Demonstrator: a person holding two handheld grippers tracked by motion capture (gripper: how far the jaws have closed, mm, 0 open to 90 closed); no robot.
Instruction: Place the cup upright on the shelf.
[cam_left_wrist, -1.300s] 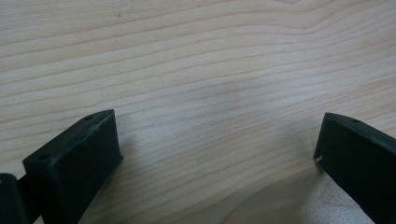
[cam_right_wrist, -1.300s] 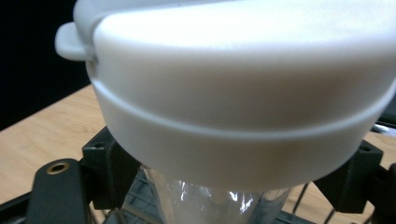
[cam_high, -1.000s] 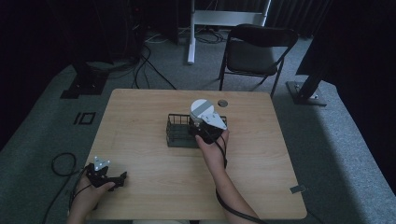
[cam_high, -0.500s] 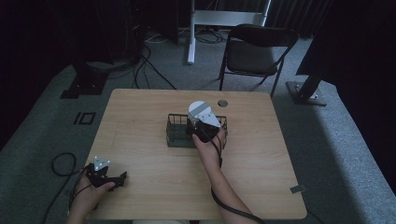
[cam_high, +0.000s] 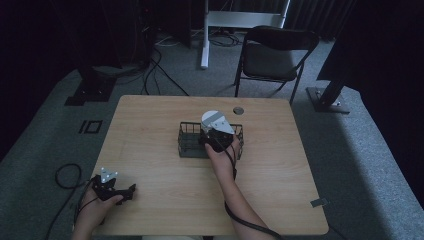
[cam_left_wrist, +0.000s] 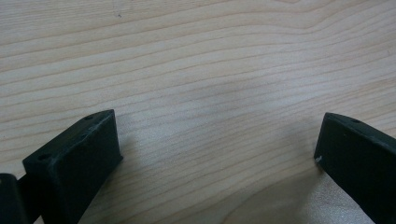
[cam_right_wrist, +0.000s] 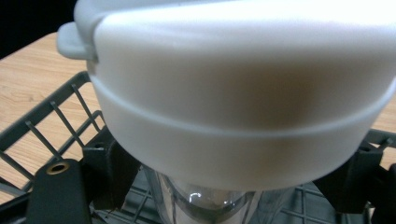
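A clear bottle (cam_right_wrist: 219, 205) with a wide white lid (cam_right_wrist: 243, 93) hangs upright over the dark wire basket (cam_high: 187, 144) at the table's middle. My right gripper (cam_right_wrist: 231, 186) is shut on the bottle just under the lid, one black jaw on each side. From above, the white lid (cam_high: 211, 118) and my right gripper (cam_high: 217, 138) sit over the basket's right half. How deep the bottle reaches into the basket is hidden. My left gripper (cam_high: 125, 192) rests at the table's front left corner, open (cam_left_wrist: 217, 144), with bare wood between its jaws.
The wooden table (cam_high: 150, 125) has a round cable hole (cam_high: 238, 110) behind the basket. A black folding chair (cam_high: 272, 52) stands beyond the far edge. Cables (cam_high: 62, 175) lie on the grey carpet to the left.
My right gripper has carried the bottle slightly left over the basket. The left gripper has stayed where it was.
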